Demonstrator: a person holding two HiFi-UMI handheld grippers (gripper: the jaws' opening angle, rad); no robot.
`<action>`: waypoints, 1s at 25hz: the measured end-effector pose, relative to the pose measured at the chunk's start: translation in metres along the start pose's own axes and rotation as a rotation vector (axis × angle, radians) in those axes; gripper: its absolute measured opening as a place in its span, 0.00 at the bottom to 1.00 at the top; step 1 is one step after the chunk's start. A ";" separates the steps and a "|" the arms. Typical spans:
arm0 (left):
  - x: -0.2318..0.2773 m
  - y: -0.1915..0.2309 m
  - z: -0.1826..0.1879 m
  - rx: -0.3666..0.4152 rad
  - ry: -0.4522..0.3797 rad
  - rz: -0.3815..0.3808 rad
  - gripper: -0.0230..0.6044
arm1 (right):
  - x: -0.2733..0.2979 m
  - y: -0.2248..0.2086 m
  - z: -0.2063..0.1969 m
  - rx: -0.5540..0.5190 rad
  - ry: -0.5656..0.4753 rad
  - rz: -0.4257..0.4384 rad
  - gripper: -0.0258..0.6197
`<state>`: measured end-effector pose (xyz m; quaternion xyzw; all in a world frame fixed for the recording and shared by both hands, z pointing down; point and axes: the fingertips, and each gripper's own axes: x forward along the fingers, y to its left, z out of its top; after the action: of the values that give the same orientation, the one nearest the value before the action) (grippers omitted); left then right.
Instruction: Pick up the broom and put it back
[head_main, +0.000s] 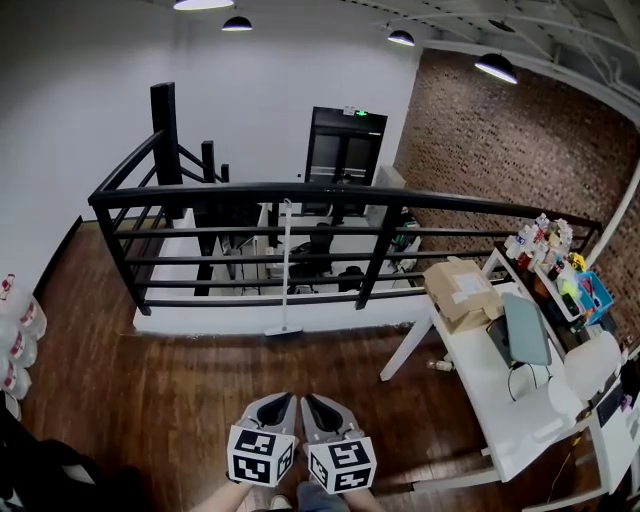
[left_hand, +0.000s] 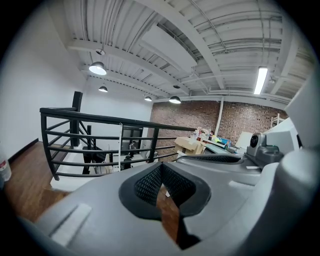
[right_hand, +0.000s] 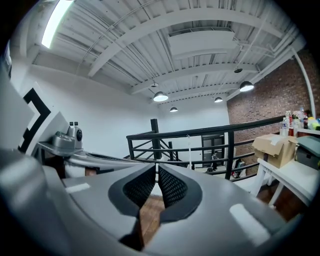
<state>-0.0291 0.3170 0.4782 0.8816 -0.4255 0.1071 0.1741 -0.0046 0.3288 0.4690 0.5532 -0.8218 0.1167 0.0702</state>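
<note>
- L gripper (left_hand: 160, 166): jaws closed tip to tip, nothing btwn them; only wood floor (head_main: 150, 390) shows behind the pads. Judged empty because the task's thing is not within reach.
- R gripper (right_hand: 156, 168): jaws likewise together, nothing held. Same reading: no reason to open this far from the target.
- Pair in head view: L gripper (head_main: 284, 399) and R gripper (head_main: 311, 400) sit side by side, just beside each other, at bottom centre, tips aimed ahead toward the railing (head_main: 250, 190).
- Broom (head_main: 287, 262): stands nearly upright, straight ahead and well apart from both grippers. Its thin white handle leans on the railing, and its head rests on the floor at the foot of the white kerb (head_main: 200, 318). The rail prob. props it up, so it stays standing w/o a holder.
- Table (head_main: 480, 400) w/ cardboard box (head_main: 460, 290): off to the right, clear of the line to the broom.
- Step in hand (judgement): approach; pick-up not yet begun.
- Next move needs: jaws opened before the handle, then a firm close on a slim, smooth pole.
- Risk: a nudge could slide the handle along the rail and tip it over.
- Put-back spot: cannot tell from these views.
</note>
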 end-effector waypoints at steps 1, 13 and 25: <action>0.003 0.002 0.001 0.002 0.002 0.003 0.05 | 0.004 -0.003 0.000 0.004 -0.001 0.001 0.06; 0.082 0.033 0.040 0.024 -0.002 0.040 0.05 | 0.074 -0.065 0.030 0.008 -0.030 0.026 0.06; 0.187 0.048 0.080 0.034 0.017 0.066 0.05 | 0.147 -0.145 0.056 0.023 -0.030 0.073 0.06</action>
<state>0.0519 0.1239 0.4782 0.8689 -0.4510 0.1277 0.1590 0.0748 0.1303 0.4677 0.5253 -0.8410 0.1203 0.0474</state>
